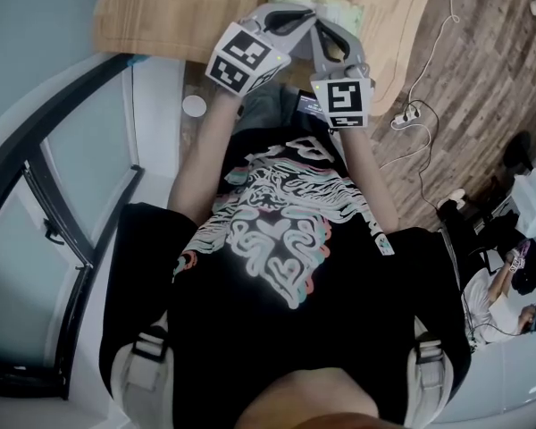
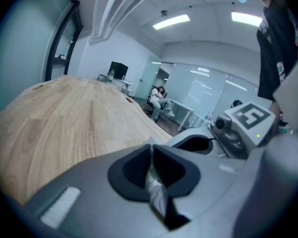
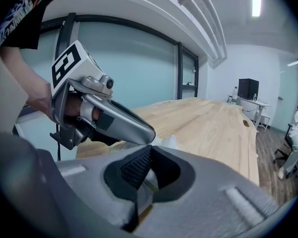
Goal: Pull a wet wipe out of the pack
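Two grips set, one slow straight draw called for

Both tools were found closed at the pack (image 1: pixel 335 9), beneath which a wooden table (image 1: pixel 161 7) was spread. The left gripper (image 2: pixel 151 152) was seen clenched on a crumpled white wet wipe (image 2: pixel 156 187), which was pinched between its pads just above the pack. The right gripper (image 3: pixel 150 150) was shut as well. A thin pale strip was caught between its pads and was judged to be the pack's own wrapper, though that could not be made certain. The two sets of jaws were held close together over the pack's top, the left tip lying across the front of the right.

The step in hand was judged to be the draw itself, with the wipe gripped but most of it not yet clear of the pack. The pull was thought best made straight away from the pack's opening, so that the damp sheet would be slid out and not torn at the pinch. A slow, even draw was preferred, since a snatch could have lifted the light pack or dragged a second sheet out after the first. The pack was best held down by the right gripper throughout, and the left grasp was best not loosened until the wipe's tail was seen free of the pack
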The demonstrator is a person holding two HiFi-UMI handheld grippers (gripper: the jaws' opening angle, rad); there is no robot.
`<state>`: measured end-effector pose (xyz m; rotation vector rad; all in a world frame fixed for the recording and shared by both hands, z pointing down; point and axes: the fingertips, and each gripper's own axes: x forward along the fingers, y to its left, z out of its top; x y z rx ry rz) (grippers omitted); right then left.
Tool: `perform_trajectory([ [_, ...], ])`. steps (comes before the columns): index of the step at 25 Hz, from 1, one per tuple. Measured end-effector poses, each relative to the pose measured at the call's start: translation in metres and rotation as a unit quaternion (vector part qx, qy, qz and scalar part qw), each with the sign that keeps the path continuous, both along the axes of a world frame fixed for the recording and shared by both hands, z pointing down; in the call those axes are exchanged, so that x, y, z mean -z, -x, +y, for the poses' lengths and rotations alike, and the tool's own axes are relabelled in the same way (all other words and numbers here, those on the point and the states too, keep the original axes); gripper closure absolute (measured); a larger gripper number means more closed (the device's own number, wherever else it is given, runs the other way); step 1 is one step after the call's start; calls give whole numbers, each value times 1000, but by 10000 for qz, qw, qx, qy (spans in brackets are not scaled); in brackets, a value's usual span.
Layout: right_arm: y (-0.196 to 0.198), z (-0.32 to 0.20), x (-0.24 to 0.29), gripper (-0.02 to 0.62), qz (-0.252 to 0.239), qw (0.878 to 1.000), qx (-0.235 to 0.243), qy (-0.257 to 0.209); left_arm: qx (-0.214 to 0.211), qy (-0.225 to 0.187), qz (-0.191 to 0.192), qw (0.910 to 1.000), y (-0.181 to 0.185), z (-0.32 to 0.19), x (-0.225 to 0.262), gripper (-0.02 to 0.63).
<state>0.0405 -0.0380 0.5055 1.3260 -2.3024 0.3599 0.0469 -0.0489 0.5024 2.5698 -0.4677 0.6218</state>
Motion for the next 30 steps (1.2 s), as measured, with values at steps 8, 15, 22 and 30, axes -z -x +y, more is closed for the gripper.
perform_trajectory([
  [8,0,0,-1,595,-58,10000,-30,16,-23,-35,-45,10000,-2,2,1,603],
  [15,1,0,0,597,-38,10000,-35,1,-54,-24,-91,9999,0,4,3,603],
  [22,1,0,-1,595,13,10000,-41,3,-97,-54,-48,9999,2,4,8,603],
  [30,1,1,-2,597,78,10000,-57,4,-125,14,18,9999,5,5,10,603],
])
